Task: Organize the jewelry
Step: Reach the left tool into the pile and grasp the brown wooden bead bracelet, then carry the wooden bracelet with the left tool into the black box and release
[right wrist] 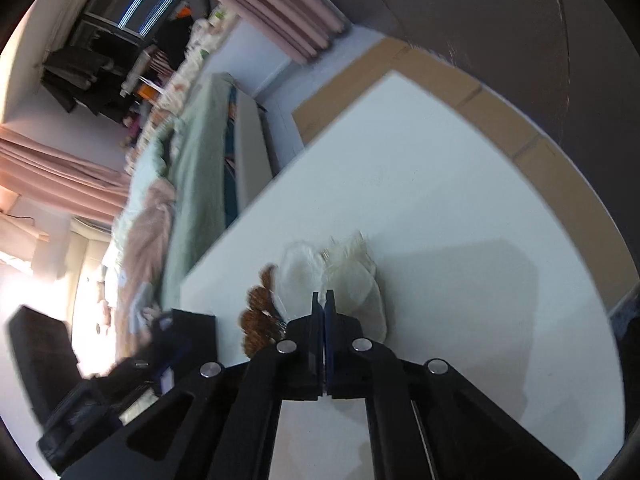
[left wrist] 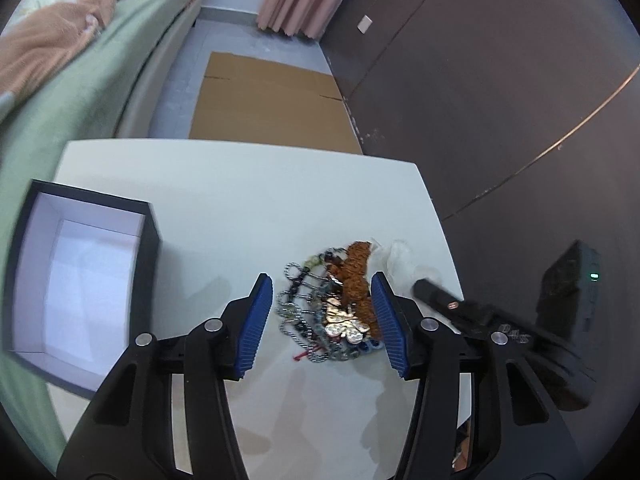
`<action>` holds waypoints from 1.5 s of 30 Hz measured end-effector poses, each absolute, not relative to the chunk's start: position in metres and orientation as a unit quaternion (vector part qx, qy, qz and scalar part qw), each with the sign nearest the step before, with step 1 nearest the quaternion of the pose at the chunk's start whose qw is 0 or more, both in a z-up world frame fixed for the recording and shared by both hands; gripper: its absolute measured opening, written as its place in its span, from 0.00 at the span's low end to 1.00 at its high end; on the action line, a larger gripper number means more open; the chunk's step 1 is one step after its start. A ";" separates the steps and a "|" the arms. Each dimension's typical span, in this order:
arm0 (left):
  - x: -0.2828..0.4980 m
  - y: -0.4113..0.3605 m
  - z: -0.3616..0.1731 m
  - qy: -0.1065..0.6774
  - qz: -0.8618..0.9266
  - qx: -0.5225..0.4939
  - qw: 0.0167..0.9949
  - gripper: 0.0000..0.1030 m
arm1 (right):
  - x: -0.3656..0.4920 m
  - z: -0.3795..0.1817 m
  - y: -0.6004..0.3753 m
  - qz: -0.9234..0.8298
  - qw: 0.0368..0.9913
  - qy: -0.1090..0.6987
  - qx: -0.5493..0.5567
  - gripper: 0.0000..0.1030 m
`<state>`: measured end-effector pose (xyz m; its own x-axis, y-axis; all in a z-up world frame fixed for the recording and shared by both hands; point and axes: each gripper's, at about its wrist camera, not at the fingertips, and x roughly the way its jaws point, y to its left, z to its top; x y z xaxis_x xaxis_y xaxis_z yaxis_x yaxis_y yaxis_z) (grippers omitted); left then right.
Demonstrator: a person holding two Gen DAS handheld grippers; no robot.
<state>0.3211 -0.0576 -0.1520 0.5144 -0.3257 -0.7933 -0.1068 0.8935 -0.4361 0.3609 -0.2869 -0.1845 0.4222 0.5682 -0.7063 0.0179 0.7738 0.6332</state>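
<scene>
Lying between spread left jaws: jewelry pile (left wrist: 332, 308)

Two grippers are over the one white table (left wrist: 224, 184): the left gripper (left wrist: 320, 316) with its two blue pads spread wide, and the right gripper (right wrist: 323, 300) with its two fingers pressed together. One open box (left wrist: 80, 272), black outside and white inside, sits at the table's left edge. One heap of jewelry (left wrist: 328, 304) lies toward the right edge; the tangle is too blurred to count its chains. Within it I make out one brown woven piece (left wrist: 358, 276) and one cluster of gold discs (left wrist: 344, 322). Two pale, translucent pouches (right wrist: 344, 276) lie beside the heap. One sheet of cardboard (left wrist: 264, 96) lies on the floor past the table's far edge.
</scene>
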 end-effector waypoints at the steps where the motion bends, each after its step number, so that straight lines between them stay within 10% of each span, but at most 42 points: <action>1: 0.323 -0.061 -0.154 0.491 -0.069 -0.222 0.840 0.51 | 0.359 -0.182 -0.292 0.173 0.795 0.502 0.293 0.01; 12: 0.334 -0.097 -0.178 0.531 -0.080 -0.205 0.818 0.50 | 0.354 -0.166 -0.330 0.159 0.809 0.456 0.335 0.01; 18: 0.332 -0.099 -0.178 0.525 -0.083 -0.208 0.821 0.19 | 0.351 -0.163 -0.336 0.168 0.808 0.452 0.338 0.01; 45: 0.261 -0.011 -0.069 0.435 -0.036 -0.204 0.876 0.18 | 0.341 -0.124 -0.282 0.305 0.783 0.423 0.339 0.01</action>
<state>0.2613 -0.0108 -0.0695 0.6186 -0.2413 -0.7478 -0.1138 0.9141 -0.3891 0.3406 -0.2824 -0.1236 0.4550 0.7651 -0.4556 -0.1903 0.5834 0.7896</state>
